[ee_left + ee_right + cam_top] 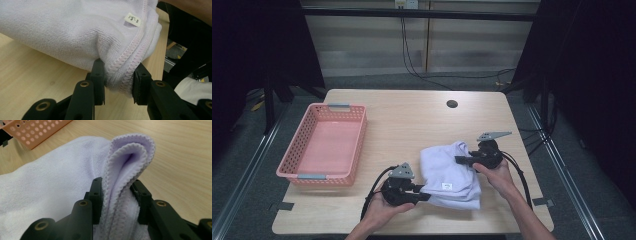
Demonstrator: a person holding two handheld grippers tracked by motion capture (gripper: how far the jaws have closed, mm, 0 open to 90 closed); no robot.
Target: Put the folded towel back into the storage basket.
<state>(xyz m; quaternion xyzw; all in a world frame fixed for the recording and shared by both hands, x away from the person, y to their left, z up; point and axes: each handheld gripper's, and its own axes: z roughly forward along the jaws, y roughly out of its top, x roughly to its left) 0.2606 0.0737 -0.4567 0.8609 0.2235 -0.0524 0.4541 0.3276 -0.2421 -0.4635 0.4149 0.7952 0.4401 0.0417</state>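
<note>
A pale lilac towel (449,172), folded into a loose bundle, lies on the right half of the wooden desk (412,120), near the person's edge; a small white label (446,186) shows on its near part; the left claw (426,192) is clenched on the towel's near left corner, where the left gripper view shows the stitched hem (125,72) bunched and pressed between the two black jaws; the right claw (462,160) is clamped on the towel's right side, and the right gripper view shows a doubled fold of the hemmed edge (130,155) standing up between its jaws, squeezed on both faces; both hands come in from the near edge, the left hand (384,210) low at the towel's left, the right hand (497,175) at its right, each claw trailing a black cable

To the left of the towel, well apart from it, a pink perforated basket (357,145) with grey handles stands on the desk's left side, its long side running away from the person; bare wood lies between basket and towel; a round dark hole (452,104) sits in the desk near the far edge, beyond the towel; black cables (412,65) hang down the wall behind the desk; nothing lies across the stretch from towel to basket
</note>
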